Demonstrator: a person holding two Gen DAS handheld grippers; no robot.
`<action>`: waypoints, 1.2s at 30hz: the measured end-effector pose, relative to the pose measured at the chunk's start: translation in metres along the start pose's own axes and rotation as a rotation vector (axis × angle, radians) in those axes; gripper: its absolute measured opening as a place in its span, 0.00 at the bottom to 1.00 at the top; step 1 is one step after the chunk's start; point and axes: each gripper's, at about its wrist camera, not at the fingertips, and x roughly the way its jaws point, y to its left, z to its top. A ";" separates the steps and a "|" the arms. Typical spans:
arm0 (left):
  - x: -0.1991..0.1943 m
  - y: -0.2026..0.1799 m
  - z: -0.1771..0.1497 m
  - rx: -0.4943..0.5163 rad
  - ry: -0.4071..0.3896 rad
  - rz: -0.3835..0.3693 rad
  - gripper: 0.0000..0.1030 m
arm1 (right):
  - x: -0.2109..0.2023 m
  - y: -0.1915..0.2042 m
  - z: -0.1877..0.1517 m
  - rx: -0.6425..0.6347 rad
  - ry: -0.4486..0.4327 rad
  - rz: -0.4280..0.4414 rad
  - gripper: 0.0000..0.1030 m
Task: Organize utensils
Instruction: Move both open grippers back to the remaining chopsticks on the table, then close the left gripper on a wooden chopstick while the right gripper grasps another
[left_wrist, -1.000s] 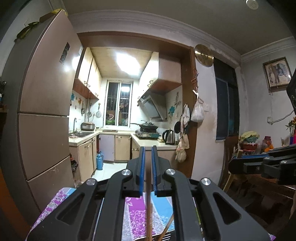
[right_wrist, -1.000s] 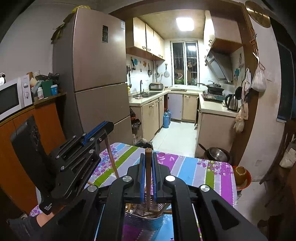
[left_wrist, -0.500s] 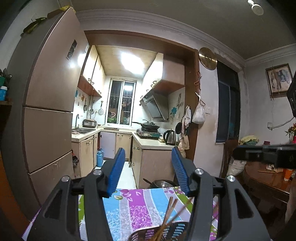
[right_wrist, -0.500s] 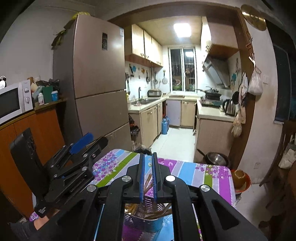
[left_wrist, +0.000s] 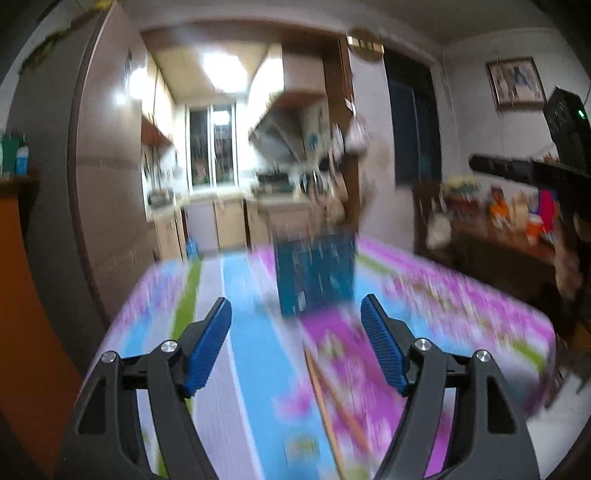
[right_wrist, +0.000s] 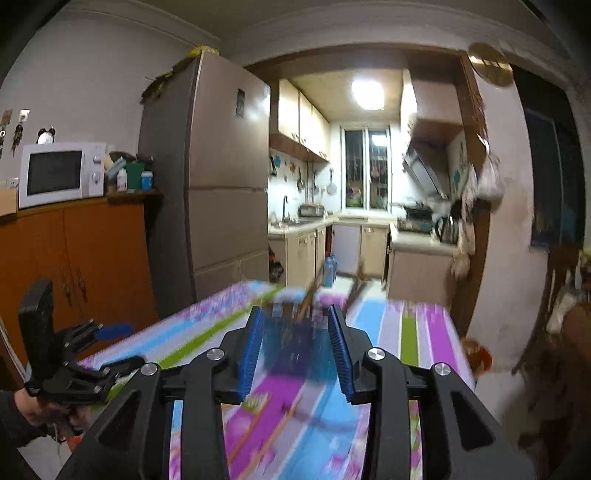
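A mesh utensil holder stands on the striped, flowered tablecloth, blurred by motion. Some chopsticks stick up out of the holder. More loose chopsticks lie on the cloth in front of it, and they show as chopsticks under the right gripper too. My left gripper is low over the cloth, its jaws opening wide with nothing between them. My right gripper faces the holder from short of it. Its jaws are opening and nothing is pressed between the pads.
The left gripper, held by a hand, is at the table's left side. An orange bowl sits at the right table edge. A fridge and an orange cabinet stand to the left, and a dark wooden table to the right.
Both grippers have dropped from above the holder to low over the cloth, short of it. The left jaws spread wider. The right jaws, shut on a chopstick earlier, have parted and are empty.
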 end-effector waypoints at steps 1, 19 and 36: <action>-0.005 -0.001 -0.020 -0.014 0.035 -0.013 0.67 | -0.004 0.002 -0.018 0.026 0.021 -0.001 0.37; -0.013 -0.032 -0.129 -0.001 0.119 0.008 0.18 | -0.029 0.058 -0.162 0.118 0.198 -0.032 0.36; -0.010 -0.039 -0.134 0.002 0.065 0.013 0.08 | 0.001 0.084 -0.189 0.113 0.232 -0.024 0.20</action>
